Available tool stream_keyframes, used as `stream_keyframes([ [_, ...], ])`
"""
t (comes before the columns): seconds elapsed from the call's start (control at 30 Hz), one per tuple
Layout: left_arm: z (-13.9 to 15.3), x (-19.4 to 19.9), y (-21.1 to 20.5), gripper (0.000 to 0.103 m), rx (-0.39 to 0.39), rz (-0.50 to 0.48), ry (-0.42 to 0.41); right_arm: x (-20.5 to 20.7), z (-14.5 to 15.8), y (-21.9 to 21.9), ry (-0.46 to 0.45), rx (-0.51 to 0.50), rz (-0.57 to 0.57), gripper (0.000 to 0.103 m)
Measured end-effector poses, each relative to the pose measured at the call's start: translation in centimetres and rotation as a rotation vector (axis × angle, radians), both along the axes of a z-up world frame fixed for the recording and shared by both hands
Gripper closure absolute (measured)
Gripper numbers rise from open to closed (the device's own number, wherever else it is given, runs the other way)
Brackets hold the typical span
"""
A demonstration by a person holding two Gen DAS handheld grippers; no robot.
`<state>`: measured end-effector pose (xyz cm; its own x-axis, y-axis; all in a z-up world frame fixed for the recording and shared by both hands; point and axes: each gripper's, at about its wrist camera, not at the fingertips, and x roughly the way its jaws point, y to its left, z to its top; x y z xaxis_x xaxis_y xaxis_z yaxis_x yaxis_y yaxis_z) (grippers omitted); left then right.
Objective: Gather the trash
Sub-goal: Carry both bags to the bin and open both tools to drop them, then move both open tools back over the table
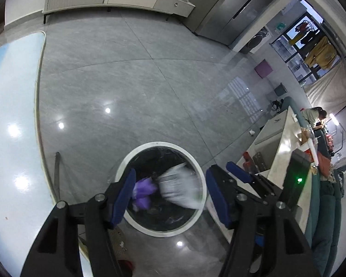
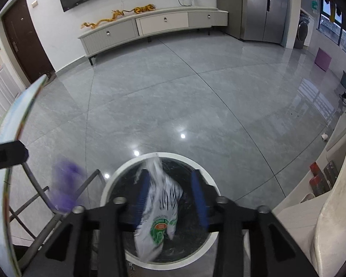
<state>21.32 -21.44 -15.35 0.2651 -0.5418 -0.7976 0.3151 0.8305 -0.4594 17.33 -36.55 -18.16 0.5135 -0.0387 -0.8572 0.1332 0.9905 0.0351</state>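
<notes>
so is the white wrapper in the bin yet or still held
Not held. The right tool is open, and the blurred white wrapper hangs loose between its pads over the white-rimmed bin.

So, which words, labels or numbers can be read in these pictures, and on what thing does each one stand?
None can be read.
White wrapper falling between the right tongs above the bin: green and orange round logo with lettering, upside down and blurred.
Green sign on the far wall: too small.
</notes>
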Motion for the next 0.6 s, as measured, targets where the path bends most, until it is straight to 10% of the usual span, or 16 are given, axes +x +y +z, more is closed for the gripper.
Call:
stream_keyframes([
  [0.33,5.2,-3.6,2.4,0.042,0.047,0.013,-0.181,-1.5,2.9,0.3,-0.070,0.024,-0.021,0.061],
  [0.6,11.0,-8.4,7.5,0.042,0.058,0.132,-0.408,-4.6,10.5,3.1,-0.264,0.051,-0.006,0.028],
])
